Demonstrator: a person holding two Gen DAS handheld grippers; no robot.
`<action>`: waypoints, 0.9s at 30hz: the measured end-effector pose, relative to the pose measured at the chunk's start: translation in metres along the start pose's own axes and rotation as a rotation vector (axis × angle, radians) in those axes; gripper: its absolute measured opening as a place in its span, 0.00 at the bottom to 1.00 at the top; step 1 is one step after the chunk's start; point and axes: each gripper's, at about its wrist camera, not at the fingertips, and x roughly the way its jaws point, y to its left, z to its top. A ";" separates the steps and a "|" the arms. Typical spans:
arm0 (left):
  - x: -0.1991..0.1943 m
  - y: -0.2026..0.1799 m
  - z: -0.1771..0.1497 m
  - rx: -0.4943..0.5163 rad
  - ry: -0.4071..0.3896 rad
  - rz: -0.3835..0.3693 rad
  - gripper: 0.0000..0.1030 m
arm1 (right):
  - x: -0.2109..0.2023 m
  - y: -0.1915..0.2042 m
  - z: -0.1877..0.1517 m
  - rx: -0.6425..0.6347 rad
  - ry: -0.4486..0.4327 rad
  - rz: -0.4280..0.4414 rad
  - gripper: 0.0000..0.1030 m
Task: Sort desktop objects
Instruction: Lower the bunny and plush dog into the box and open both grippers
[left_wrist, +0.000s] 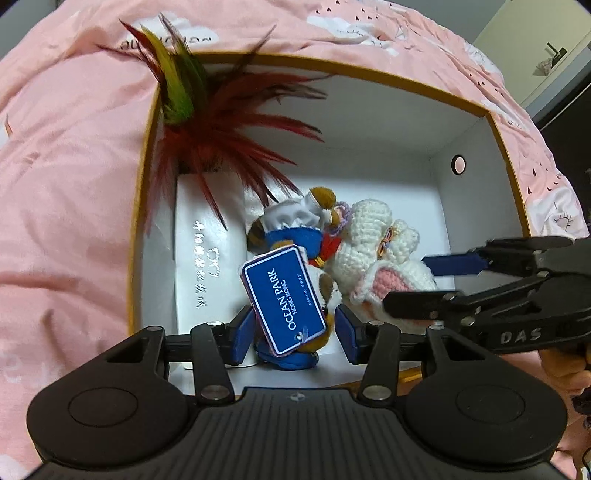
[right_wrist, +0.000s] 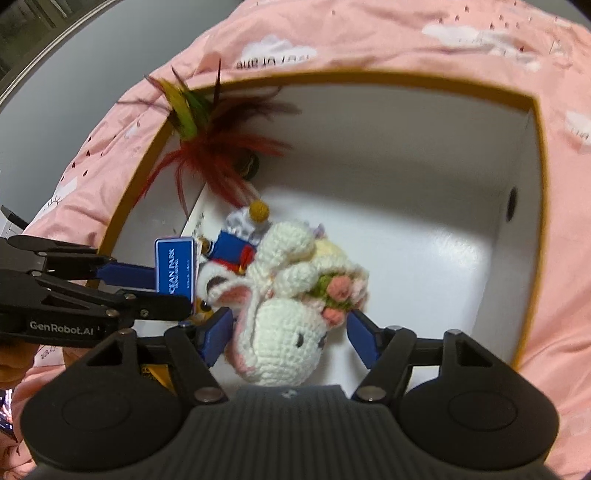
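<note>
A white box with a gold rim (left_wrist: 369, 75) lies on pink bedding. Inside it lie a brown plush toy in blue clothes (left_wrist: 291, 236) with a blue Ocean Park tag (left_wrist: 282, 299) and a white crochet bunny (left_wrist: 365, 236). My left gripper (left_wrist: 295, 336) is open, its blue pads on either side of the plush toy's lower end, with a gap on the right side. In the right wrist view my right gripper (right_wrist: 291, 339) is open around the bunny's head (right_wrist: 284, 347), and its right pad stands apart from the bunny. Both grippers reach down into the box side by side.
A red, green and yellow feather toy (left_wrist: 207, 133) sticks up in the box's far left corner. A flat white inner carton with printed characters (left_wrist: 207, 236) lies along the left wall. The right half of the box floor (right_wrist: 424, 258) is bare. Pink bedding (left_wrist: 66, 184) surrounds the box.
</note>
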 end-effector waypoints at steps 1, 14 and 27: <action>0.002 0.000 0.000 0.000 0.001 -0.003 0.54 | 0.004 -0.001 -0.001 0.001 0.015 0.001 0.62; 0.019 0.000 0.002 0.005 0.024 -0.022 0.54 | -0.004 -0.004 0.001 -0.033 0.038 -0.032 0.59; 0.019 0.002 0.003 0.030 0.035 -0.011 0.46 | 0.022 -0.007 0.000 0.119 0.046 0.081 0.43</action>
